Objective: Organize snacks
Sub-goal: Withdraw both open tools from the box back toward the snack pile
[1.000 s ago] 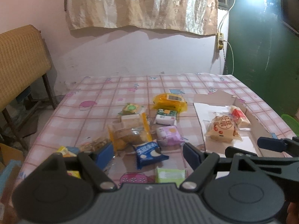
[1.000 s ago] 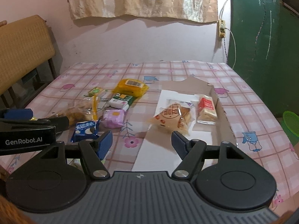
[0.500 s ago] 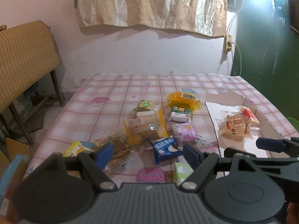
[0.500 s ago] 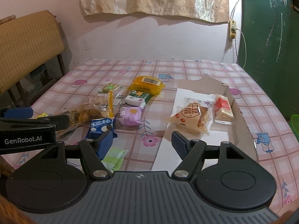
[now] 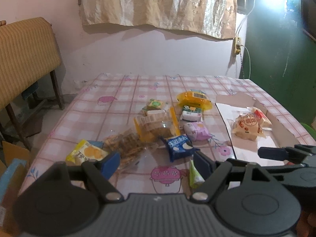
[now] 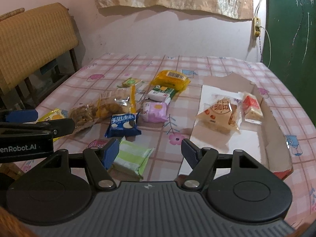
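Observation:
Several snack packets lie on the pink checked table (image 5: 118,106): a blue cookie packet (image 5: 178,147) (image 6: 123,124), a purple packet (image 5: 196,130) (image 6: 155,111), a yellow pack (image 5: 194,98) (image 6: 170,79), clear bags of biscuits (image 5: 156,126) (image 6: 110,104), and a green striped packet (image 6: 131,158) (image 5: 194,175). A cardboard box (image 6: 262,136) (image 5: 280,126) on the right holds a triangular bread packet (image 6: 221,114) (image 5: 246,127) and a red packet (image 6: 251,107). My left gripper (image 5: 157,161) and right gripper (image 6: 150,152) are open, empty, above the table's near edge.
A woven chair (image 5: 21,45) stands left of the table. A cardboard carton (image 5: 11,158) sits on the floor at left. A green door (image 6: 292,23) and a wall socket with cable (image 5: 238,45) are at right.
Both grippers have pulled back and risen, so more of the table and the near snacks show. Both stay open. The snacks have not moved.

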The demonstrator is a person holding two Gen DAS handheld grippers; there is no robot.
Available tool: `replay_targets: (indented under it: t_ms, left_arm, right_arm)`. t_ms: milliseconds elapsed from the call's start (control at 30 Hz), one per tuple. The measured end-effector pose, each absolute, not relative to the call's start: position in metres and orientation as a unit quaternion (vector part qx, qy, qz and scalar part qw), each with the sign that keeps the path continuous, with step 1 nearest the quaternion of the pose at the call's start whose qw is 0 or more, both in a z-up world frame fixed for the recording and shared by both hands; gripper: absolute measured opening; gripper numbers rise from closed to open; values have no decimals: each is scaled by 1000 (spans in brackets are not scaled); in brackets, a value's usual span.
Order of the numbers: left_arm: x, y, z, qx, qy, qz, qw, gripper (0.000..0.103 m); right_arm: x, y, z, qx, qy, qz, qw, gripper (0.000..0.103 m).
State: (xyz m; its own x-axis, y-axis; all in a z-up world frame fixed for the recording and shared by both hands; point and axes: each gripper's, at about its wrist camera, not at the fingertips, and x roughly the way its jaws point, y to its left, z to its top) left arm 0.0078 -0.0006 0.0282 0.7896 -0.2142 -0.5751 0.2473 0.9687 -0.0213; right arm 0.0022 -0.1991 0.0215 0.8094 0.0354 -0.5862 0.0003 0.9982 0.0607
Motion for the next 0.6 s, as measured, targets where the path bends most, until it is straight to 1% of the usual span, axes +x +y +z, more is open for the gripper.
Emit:
replay_targets:
  t_ms: [167,433,600]
  left_arm:
    - [3,10,16,16,301,-136,944,81]
    - [8,14,-10,25,326,-136,935,86]
    - [13,22,-22,22,331,-120,936,87]
  right_arm:
    - [2,-195,13,27,317,23,948,88]
    - [-1,-194,0,22,326,33,945,91]
    - [-1,-199,-3,29,331,30,943,91]
